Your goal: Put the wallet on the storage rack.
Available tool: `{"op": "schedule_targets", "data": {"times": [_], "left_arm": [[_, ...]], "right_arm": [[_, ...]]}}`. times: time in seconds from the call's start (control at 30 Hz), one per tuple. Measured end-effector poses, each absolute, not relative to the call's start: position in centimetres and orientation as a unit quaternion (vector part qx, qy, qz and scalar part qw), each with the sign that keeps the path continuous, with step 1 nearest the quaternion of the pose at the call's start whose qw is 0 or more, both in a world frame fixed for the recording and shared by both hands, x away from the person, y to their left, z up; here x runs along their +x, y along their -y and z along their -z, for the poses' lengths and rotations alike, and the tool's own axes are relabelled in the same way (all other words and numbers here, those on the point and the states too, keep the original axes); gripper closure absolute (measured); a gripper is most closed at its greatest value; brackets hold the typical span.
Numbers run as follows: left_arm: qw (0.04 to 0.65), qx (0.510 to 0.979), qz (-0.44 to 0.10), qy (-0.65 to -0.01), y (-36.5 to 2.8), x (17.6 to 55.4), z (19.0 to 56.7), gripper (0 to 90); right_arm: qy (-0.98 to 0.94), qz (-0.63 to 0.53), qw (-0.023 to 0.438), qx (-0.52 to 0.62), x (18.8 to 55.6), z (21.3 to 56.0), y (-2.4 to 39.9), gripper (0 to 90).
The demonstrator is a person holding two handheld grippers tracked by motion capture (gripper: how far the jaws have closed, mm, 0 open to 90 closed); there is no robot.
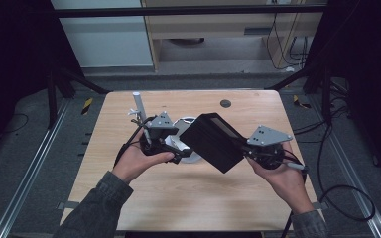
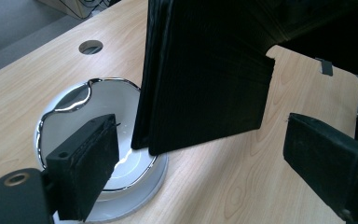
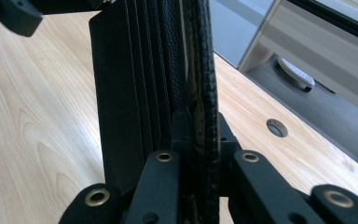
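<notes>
— Pale wooden tabletop (image 1: 193, 198) on a grey floor, black frame posts at either side; what lies on it?

— At the centre, a shallow white bowl with a chromed wavy rim (image 2: 70, 109), sitting on the wood. At twelve o'clock from it, near the far edge, a small round grommet hole (image 1: 225, 103). At ten o'clock from the bowl, a white tube-like post (image 1: 139, 105) stands up, too small to identify.

— And the dark slab?

— A black ribbed, accordion-style folder or wallet (image 1: 213, 141), lifted off the table and tilted. Its lower corner hangs over the bowl's right edge in the left gripper view; whether it touches the rim, I cannot tell.

— Who holds it?

— The right gripper (image 3: 200, 140), at four o'clock from the bowl, held in the person's right hand (image 1: 285, 181). Its jaws are narrow, pinched on the folder's textured outer cover.

— The other one?

— The left gripper (image 2: 200, 168), in the left hand (image 1: 139, 161) at eight o'clock from the bowl, has its jaws spread wide, one pad over the bowl, the other over bare wood, the folder between and beyond them, untouched.
</notes>
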State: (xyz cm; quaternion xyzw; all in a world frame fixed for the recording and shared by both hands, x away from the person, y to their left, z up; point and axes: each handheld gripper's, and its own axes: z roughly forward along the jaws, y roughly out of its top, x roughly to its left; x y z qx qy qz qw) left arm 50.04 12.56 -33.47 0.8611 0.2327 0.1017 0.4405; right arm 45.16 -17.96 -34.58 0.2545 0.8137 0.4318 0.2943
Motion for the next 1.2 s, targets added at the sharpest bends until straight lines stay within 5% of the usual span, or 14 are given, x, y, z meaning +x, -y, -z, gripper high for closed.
{"op": "schedule_targets", "data": {"times": [0.5,0.67,0.8,0.97,1.1,1.17,1.2], "left_arm": [[0.457,0.857,-0.09,-0.219,-11.5,52.4,34.3,18.8],[0.437,0.873,-0.075,-0.202,-11.0,53.0,34.5,32.4],[0.425,0.882,-0.048,-0.198,-11.0,53.2,34.5,58.7],[0.415,0.888,-0.027,-0.198,-11.0,53.0,34.2,77.0],[0.397,0.897,-0.033,-0.19,-10.7,52.4,33.2,79.1],[0.389,0.899,-0.043,-0.197,-10.3,52.0,32.4,79.2],[0.377,0.903,-0.058,-0.2,-10.0,51.8,31.4,79.2]], "right_arm": [[-0.814,-0.455,0.283,0.226,45.0,34.8,16.8,84.8],[-0.814,-0.46,0.278,0.219,45.1,35.0,16.5,84.8],[-0.817,-0.457,0.276,0.218,45.2,35.5,16.4,84.7],[-0.817,-0.458,0.275,0.217,45.2,36.3,16.4,84.0],[-0.816,-0.456,0.276,0.224,45.2,37.5,16.7,80.6],[-0.813,-0.461,0.271,0.23,45.1,38.0,16.7,72.7],[-0.816,-0.457,0.263,0.236,44.8,38.6,16.6,56.6]]}}
